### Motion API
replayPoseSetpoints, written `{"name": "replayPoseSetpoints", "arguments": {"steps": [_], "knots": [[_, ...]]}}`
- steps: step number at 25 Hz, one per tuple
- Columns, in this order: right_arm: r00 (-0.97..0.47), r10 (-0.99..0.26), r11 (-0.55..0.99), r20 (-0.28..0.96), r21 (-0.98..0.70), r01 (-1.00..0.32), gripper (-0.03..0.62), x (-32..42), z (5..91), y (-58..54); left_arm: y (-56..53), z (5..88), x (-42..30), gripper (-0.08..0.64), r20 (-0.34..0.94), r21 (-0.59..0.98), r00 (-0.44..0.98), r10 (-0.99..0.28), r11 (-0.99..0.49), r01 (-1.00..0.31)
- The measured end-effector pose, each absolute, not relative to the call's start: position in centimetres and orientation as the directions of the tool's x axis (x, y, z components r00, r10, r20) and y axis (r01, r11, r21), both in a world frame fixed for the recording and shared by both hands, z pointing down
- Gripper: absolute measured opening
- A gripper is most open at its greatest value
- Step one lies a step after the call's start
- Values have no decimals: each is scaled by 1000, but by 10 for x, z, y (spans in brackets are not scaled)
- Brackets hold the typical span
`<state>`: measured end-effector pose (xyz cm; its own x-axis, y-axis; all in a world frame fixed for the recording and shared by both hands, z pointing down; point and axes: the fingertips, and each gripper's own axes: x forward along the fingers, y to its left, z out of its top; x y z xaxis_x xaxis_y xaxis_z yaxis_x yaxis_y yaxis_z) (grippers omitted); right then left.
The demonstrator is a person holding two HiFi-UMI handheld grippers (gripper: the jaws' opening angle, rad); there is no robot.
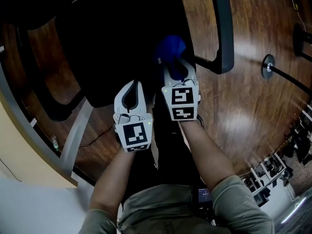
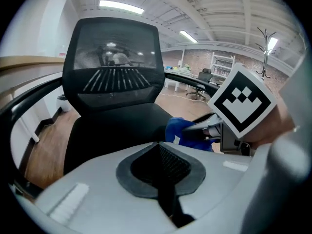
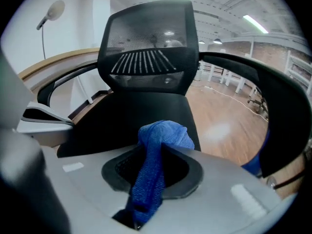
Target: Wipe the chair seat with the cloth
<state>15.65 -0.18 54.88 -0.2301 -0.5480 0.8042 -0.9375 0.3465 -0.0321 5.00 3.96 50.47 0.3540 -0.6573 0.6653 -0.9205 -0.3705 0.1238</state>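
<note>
A black office chair seat point(image 1: 112, 48) lies ahead of both grippers, dark in the head view. Its mesh backrest point(image 3: 146, 43) rises behind the seat point(image 3: 141, 111). My right gripper point(image 1: 176, 65) is shut on a blue cloth point(image 1: 170, 48), which bunches above the fingertips and hangs down between the jaws point(image 3: 156, 155). The cloth is over the seat's front right part; I cannot tell whether it touches. My left gripper point(image 1: 132, 84) hovers just left of it at the seat's front edge, shut with nothing in it point(image 2: 157, 144). From the left gripper view the cloth point(image 2: 178, 130) shows beside the right gripper point(image 2: 204, 128).
The chair's right armrest point(image 1: 222, 28) curves beside the right gripper; the left armrest point(image 2: 29, 99) is on the other side. A wooden floor point(image 1: 253, 111) surrounds the chair. A stand's round base point(image 1: 267, 65) sits at the right. A pale desk edge point(image 1: 29, 150) runs along the left.
</note>
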Motion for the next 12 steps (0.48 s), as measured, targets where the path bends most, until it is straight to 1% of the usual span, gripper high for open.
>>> {"name": "replayPoseSetpoints", "arguments": {"steps": [5,12], "knots": [[-153,-562,242,813,-15,-970,83,206,555,5,38,512,82,5,665,126,384,-640,-411,-903],[-125,-539,180,833,-31,-983,83,230,576,20,52,530,104,5,683,145,397,-613,-419,-896]]}}
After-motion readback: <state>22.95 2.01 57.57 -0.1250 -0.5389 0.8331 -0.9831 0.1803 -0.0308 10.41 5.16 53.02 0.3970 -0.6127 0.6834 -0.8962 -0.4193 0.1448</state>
